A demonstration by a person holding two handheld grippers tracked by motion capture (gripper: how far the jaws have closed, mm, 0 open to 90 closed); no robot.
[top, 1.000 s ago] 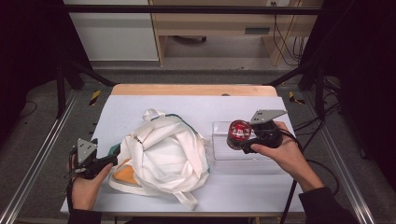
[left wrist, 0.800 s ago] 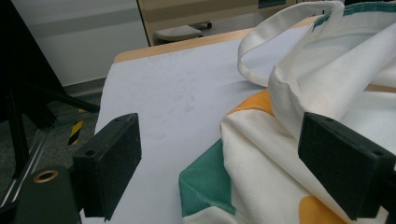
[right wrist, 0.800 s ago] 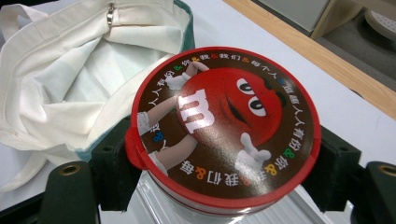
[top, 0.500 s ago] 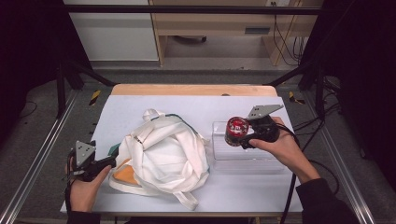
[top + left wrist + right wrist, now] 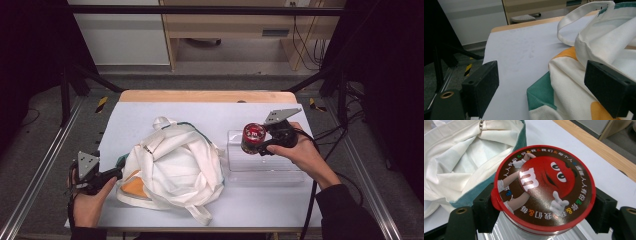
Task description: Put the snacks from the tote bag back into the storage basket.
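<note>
A round candy tub (image 5: 252, 138) with a red and brown lid (image 5: 544, 187) is clamped between the two black jaws of my right gripper (image 5: 256, 141), held above the left end of a clear plastic tray (image 5: 265, 170). A white cloth tote bag (image 5: 172, 165) with teal and orange patches lies crumpled in the middle of the table, its mouth facing the tub. My left gripper (image 5: 116, 172) rests at the bag's left edge, jaws wide apart; the bag's teal corner (image 5: 540, 96) lies between them, untouched.
The table is covered by a pale sheet (image 5: 210, 115) with a wooden strip (image 5: 207, 96) along the far edge. Metal frame rails (image 5: 45, 165) run down both sides. A loose bag handle (image 5: 579, 23) loops on the sheet beyond the left gripper.
My right gripper has carried the tub leftward, from over the tray's middle to its left end, nearer the bag. The left gripper and the bag have stayed put.
</note>
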